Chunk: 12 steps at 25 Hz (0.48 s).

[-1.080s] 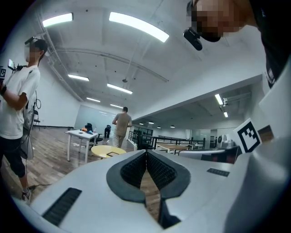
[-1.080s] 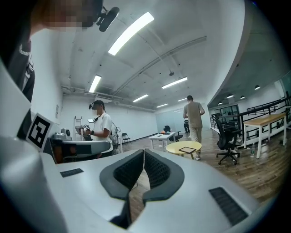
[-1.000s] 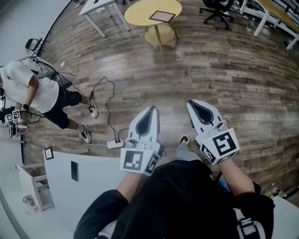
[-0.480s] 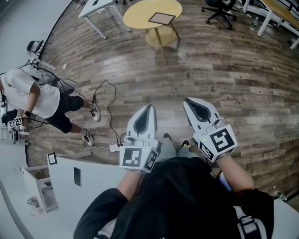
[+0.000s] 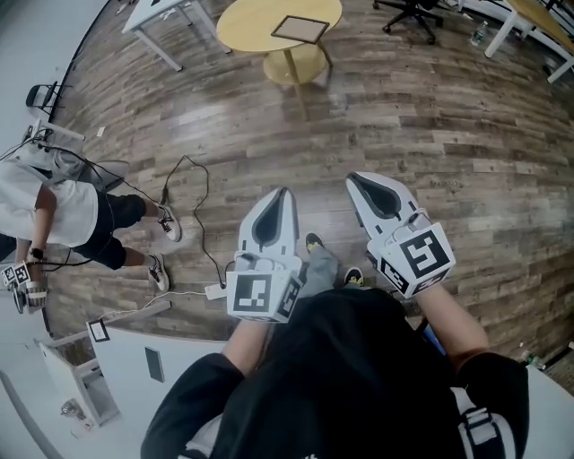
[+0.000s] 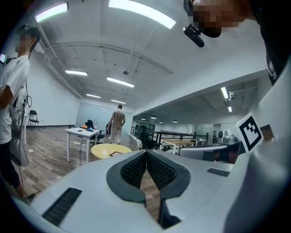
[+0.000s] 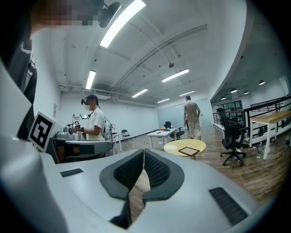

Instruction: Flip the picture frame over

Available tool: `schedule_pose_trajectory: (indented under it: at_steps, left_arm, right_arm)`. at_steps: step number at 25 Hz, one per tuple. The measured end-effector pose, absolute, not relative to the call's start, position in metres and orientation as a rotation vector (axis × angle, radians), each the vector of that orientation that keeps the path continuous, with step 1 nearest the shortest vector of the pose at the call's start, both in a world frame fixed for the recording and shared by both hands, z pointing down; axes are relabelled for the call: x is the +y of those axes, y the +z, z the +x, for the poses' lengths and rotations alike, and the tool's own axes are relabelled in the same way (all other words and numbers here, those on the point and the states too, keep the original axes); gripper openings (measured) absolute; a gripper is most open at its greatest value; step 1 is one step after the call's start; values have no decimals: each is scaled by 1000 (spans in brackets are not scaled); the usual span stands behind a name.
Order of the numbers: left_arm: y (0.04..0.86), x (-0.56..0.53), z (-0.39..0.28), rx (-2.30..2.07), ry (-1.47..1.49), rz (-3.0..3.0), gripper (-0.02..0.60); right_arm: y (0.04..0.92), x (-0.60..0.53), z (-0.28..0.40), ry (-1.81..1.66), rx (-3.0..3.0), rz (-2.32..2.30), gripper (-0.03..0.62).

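frame: picture frame (image 5: 300,29) lies flat on round yellow worktop (image 5: 244,22), well apart from both grippers | jaws: left gripper (image 5: 282,194) and right gripper (image 5: 359,182) clenched, empty | handling, judged: light, stiff, face possibly fragile; pinch 1 edge, tip over.

One picture frame (image 5: 300,29), one round yellow table (image 5: 247,22), two grippers (image 5: 284,191) (image 5: 351,177), one bystander (image 5: 54,211).

Picture frame (image 5: 300,29) lies on round table (image 5: 247,22), toward its right edge. Desk (image 5: 148,13) left of the table, office chair (image 5: 408,13) right of it. Person (image 5: 63,211) far left. Left gripper (image 5: 282,192) and right gripper (image 5: 355,178) side by side, well apart from the table.
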<state>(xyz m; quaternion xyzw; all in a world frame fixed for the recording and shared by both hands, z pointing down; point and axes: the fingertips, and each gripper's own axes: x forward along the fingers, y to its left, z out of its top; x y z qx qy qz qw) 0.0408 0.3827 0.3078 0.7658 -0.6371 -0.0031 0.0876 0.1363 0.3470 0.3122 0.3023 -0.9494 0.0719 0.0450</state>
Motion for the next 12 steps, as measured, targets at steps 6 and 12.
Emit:
schedule_pose_trajectory:
  at_steps: [6, 12]
  left_arm:
    - [311, 321, 5, -1862, -31, 2295, 23]
    - [320, 283, -38, -1859, -28, 2267, 23]
  right_arm:
    - [313, 283, 90, 205, -2896, 904, 20]
    - [317, 242, 47, 202, -2883, 875, 20]
